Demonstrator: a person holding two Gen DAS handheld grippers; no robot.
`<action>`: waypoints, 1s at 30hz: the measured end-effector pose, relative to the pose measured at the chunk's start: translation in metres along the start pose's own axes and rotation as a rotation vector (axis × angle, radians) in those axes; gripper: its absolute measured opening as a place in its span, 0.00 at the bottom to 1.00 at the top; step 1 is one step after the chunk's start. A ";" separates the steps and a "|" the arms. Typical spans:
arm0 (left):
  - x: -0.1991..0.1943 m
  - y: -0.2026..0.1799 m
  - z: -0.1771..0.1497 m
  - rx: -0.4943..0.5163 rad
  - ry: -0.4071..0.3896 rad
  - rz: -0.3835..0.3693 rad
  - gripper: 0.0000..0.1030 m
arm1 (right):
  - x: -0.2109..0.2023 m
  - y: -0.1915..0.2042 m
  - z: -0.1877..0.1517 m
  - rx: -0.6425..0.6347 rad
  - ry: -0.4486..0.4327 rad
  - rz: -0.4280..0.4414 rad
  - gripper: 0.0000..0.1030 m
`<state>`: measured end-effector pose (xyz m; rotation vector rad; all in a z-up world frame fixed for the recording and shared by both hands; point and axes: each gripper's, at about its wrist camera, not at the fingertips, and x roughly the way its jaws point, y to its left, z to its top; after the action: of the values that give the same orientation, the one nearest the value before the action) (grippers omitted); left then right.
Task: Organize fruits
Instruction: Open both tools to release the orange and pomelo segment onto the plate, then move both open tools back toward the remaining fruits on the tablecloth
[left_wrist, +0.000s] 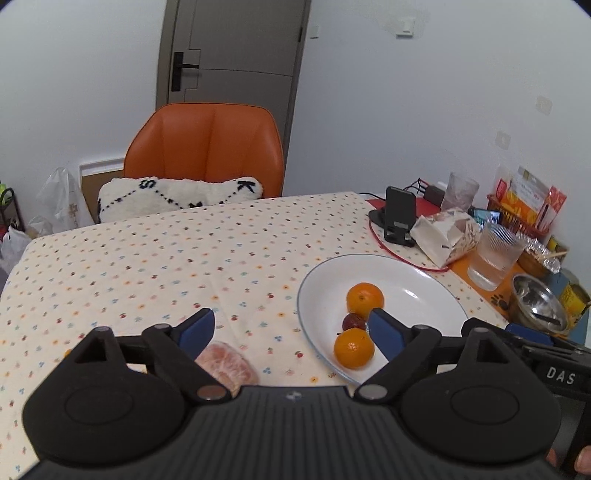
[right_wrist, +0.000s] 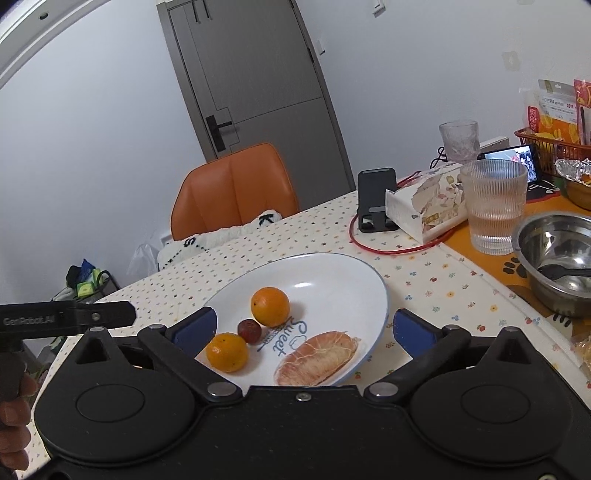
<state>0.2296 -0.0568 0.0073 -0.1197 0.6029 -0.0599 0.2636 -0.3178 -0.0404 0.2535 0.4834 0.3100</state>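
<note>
Table (left_wrist: 129, 258): spotted cloth. Clutter (glass, tissue box, steel bowl) lines the right edge; the left half is bare.

Plate (right_wrist: 332, 266): white and shallow, right of the table's middle, just short of the clutter. Judged to be the collection point, since most of the fruit already lies in it.

Left hand-held gripper (left_wrist: 291, 325): jaws spread wide, nothing between them. It hovers low over the cloth beside the plate's left rim. Judgement: it is positioned to take the loose segment below its left finger.

Right hand-held gripper (right_wrist: 304, 321): jaws also spread wide, empty, held above the plate's near rim. Nothing is gripped. Judgement: it is either free after a placement or waiting.

Plate segment (right_wrist: 317, 360): peeled pomelo piece, seen only in the right wrist view. It lies flat inside the plate's near-right rim. Its long axis runs from near-left to far-right, roughly following the rim, with the blunter end to the near side.

Loose segment (left_wrist: 227, 363): a second peeled piece on the cloth, left of the plate and apart from it. It is half hidden by the gripper linkage, so the long axis is uncertain; it appears to slant toward the near-right.

Oranges: far orange (right_wrist: 269, 306) and near orange (right_wrist: 226, 351), both on the plate's left side. No long axis; the near one shows its stem scar upward in the left view.

Red fruit (right_wrist: 249, 331): small, dark, wedged between the oranges and touching both.

Status (judgement): one piece is still outside the plate.
</note>
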 end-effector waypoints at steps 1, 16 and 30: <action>-0.003 0.003 0.000 -0.001 0.001 0.003 0.87 | 0.000 0.002 0.000 -0.001 0.002 0.001 1.00; -0.057 0.051 -0.001 -0.036 -0.066 0.042 0.88 | -0.004 0.043 -0.007 -0.039 0.019 0.058 1.00; -0.081 0.103 -0.017 -0.129 -0.081 0.099 0.88 | -0.003 0.078 -0.016 -0.061 0.087 0.161 1.00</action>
<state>0.1562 0.0513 0.0256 -0.2158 0.5312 0.0794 0.2356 -0.2446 -0.0292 0.2203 0.5395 0.4941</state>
